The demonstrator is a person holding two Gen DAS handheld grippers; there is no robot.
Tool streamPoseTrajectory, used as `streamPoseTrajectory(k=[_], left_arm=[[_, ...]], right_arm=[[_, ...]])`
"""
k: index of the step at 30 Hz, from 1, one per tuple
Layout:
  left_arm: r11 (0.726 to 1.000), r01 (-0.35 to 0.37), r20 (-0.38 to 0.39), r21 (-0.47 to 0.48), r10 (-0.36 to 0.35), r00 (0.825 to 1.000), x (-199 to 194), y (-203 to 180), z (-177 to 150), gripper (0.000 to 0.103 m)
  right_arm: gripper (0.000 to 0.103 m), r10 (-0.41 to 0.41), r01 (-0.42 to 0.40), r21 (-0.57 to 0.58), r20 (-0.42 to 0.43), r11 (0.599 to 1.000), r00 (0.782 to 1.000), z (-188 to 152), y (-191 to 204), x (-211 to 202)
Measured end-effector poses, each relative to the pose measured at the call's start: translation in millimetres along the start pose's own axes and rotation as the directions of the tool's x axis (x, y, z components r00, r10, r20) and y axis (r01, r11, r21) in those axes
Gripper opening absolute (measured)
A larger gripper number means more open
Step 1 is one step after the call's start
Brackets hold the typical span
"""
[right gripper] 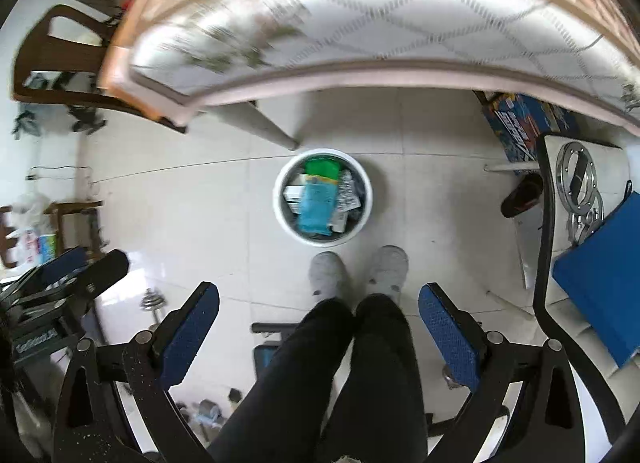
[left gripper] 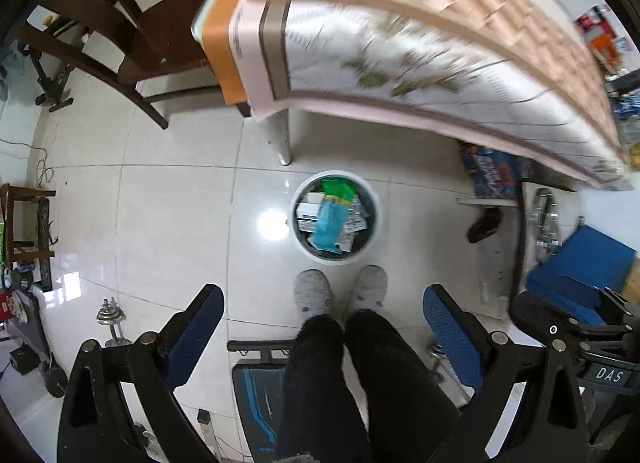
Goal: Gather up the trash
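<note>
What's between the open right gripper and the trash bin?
In the right wrist view, the person's grey slippers and bare floor tile lie between the right gripper and the trash bin.

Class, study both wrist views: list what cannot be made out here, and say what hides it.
1. Table top: the hanging tablecloth covers it and motion blur smears it in both views.
2. Lower trash in the white bin: buried under the teal packet.
3. Printing on the packets: too small.
4. Person above the knees: cut off by the bottom edge.

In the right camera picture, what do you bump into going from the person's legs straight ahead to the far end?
Black trouser legs → grey slippers → white trash bin full of wrappers → table leg → hanging tablecloth.
</note>
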State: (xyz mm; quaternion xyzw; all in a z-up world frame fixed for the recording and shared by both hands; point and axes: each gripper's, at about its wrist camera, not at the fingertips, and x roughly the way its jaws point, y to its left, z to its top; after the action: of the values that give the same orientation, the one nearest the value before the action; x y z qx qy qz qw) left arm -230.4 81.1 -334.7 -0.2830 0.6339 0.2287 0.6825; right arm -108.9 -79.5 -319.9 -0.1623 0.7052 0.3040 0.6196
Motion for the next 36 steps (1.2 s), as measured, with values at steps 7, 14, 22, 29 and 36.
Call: streamPoseTrajectory(k=[7,14,22,29,36], left_arm=[[0.996,0.088,0.044,0.03,-0.089,0.995,-88,-12,-19,0.102],[0.985,0.171,0.081,0.037,-0.174,0.981,-150,-21,-36,0.102],[0.978,0.203,0.141,0.043,-0.207,0.968,-189,-24,-48,0.102],[0.976,0.209,0.165,0.058,-0.216,0.962,-206,-26,-57,0.102],[0.973,0.211,0.191,0.099,-0.226,0.955,-219,-33,-60,0.102]], right_arm=[[0.101,0.098,-0.098,-0.031,0.022,0.995,0.995,-25,10,-106],[0.101,0.157,-0.154,-0.062,0.055,0.986,0.986,-52,24,-181],[0.101,0.187,-0.177,-0.105,0.098,0.979,0.977,-70,34,-229],[0.101,0.195,-0.183,-0.112,0.108,0.977,0.975,-81,31,-247],[0.103,0.216,-0.203,-0.115,0.111,0.972,0.97,-84,30,-248]])
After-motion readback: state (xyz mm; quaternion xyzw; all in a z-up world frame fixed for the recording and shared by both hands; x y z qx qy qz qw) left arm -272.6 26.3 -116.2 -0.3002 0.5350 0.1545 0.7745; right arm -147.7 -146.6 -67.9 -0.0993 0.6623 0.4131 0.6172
